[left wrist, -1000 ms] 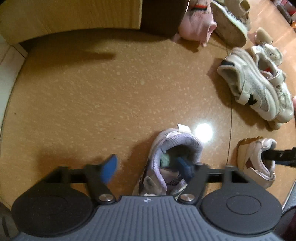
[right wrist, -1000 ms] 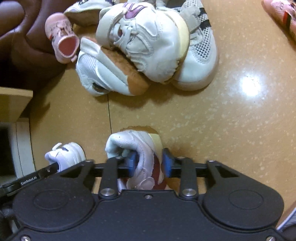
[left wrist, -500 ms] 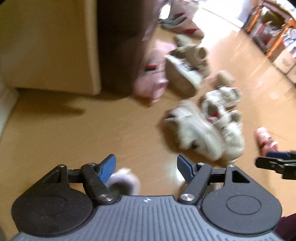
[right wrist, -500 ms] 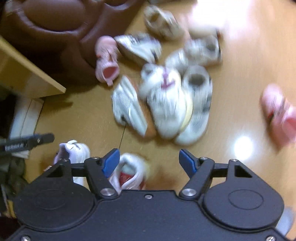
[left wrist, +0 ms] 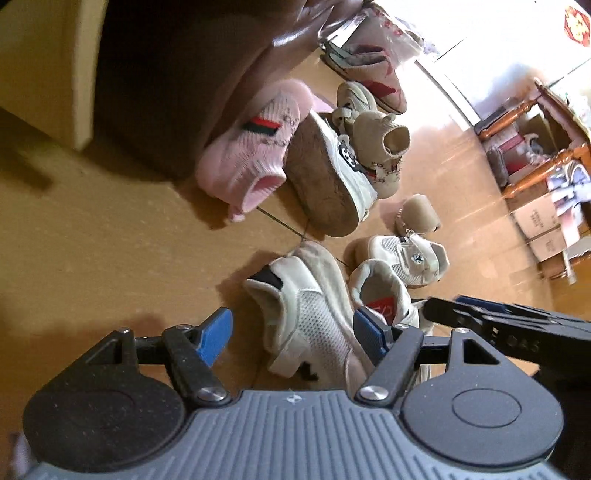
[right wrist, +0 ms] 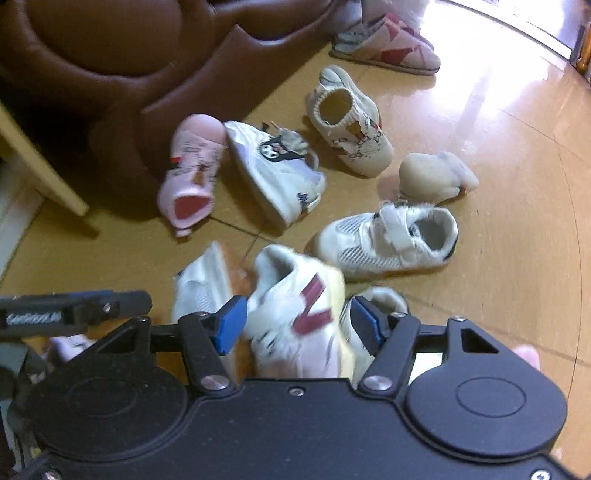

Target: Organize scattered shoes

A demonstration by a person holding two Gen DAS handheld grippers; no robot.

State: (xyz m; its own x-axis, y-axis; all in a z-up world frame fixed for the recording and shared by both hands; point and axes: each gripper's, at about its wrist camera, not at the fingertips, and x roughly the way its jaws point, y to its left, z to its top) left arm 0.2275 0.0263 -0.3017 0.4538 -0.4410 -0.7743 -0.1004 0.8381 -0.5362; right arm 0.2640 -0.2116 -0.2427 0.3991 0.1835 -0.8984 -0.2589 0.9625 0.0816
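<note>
Closing on the maroon-striped white sneaker (right wrist: 295,314), the right gripper (right wrist: 295,325), spread and not yet pinching, risks nudging the near white mesh sneaker (right wrist: 201,284).

Little lettering could be read among the shoes. A white sneaker (right wrist: 299,314) between the right gripper's fingers bore a large maroon "N" on its side. A white shoe (right wrist: 273,166) lying on its side carried a black-and-white cartoon face and blue lettering near the toe, too blurred to read. The left gripper's arm (right wrist: 55,314), seen at the left edge of the right wrist view, showed white lettering that looked like "GenRobot.AI", though smeared. A pink sock shoe (left wrist: 251,147) had a red and dark stripe with small print beside it, illegible. A red wall sign (left wrist: 576,26) could not be read.
</note>
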